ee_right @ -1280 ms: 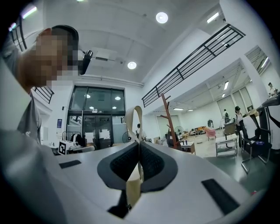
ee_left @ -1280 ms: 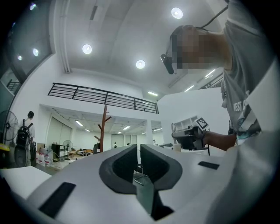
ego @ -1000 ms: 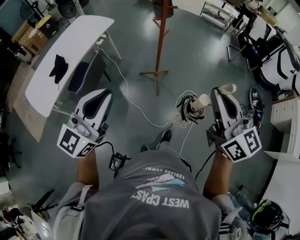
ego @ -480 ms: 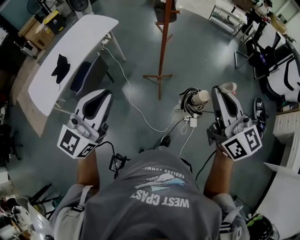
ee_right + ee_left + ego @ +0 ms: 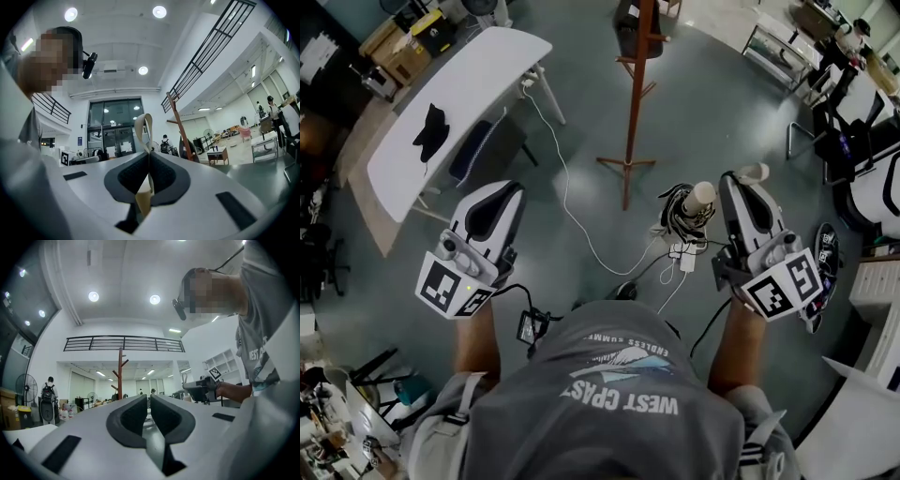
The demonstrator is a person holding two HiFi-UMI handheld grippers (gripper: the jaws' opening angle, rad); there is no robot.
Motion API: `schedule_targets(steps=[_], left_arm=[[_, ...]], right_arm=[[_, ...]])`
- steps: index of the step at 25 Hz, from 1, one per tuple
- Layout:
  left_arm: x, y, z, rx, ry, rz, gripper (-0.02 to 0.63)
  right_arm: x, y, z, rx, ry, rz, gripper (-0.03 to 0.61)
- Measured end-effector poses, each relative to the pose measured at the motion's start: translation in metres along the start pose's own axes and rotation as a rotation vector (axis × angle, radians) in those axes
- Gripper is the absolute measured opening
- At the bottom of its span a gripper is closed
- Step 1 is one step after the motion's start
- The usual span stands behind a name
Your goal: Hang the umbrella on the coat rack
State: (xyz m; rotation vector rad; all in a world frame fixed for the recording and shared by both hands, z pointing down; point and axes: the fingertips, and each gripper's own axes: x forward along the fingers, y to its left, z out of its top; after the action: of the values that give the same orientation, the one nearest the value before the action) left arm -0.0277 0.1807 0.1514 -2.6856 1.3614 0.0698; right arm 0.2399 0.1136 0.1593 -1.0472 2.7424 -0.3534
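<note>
room: open hall with ceiling spotlights and a black balcony railing (image 5: pixel 124 343)
floor (image 5: pixel 581 112): grey and smooth; a white cable (image 5: pixel 570 214) runs across it
table (image 5: pixel 473 84): white, far left, with a small black item (image 5: pixel 431 133) on it
coat rack (image 5: pixel 635 84): reddish wood, upright, ahead of both grippers and well clear of them
umbrella (image 5: pixel 680 214): folded and black, hanging just left of the right gripper; long axis roughly vertical, beige handle (image 5: pixel 700 198) pointing up
right gripper (image 5: pixel 736 183): jaws clamped on the beige strap (image 5: pixel 143 127), loop sticking out past the tips
left gripper (image 5: pixel 499 187): jaws almost closed, thin gap, nothing between them
</note>
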Motion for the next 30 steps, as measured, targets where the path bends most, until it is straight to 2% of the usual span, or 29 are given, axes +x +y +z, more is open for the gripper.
schedule_targets(steps=[6, 13, 21, 30], left_arm=[[0.026, -0.009, -0.004, 0.008, 0.009, 0.023, 0.037], [0.045, -0.006, -0.012, 0.003, 0.018, 0.02, 0.037], [0.068, -0.001, -0.018, -0.008, 0.005, -0.045, 0.037], [0.092, 0.05, -0.032, -0.042, -0.015, -0.142, 0.037]], right_arm=[[0.008, -0.026, 0.002, 0.016, 0.008, 0.045, 0.031], [0.012, -0.043, 0.0, 0.024, 0.017, 0.042, 0.031], [0.005, -0.053, -0.003, 0.026, 0.015, -0.012, 0.031], [0.038, -0.05, -0.008, 0.014, 0.011, -0.101, 0.031]])
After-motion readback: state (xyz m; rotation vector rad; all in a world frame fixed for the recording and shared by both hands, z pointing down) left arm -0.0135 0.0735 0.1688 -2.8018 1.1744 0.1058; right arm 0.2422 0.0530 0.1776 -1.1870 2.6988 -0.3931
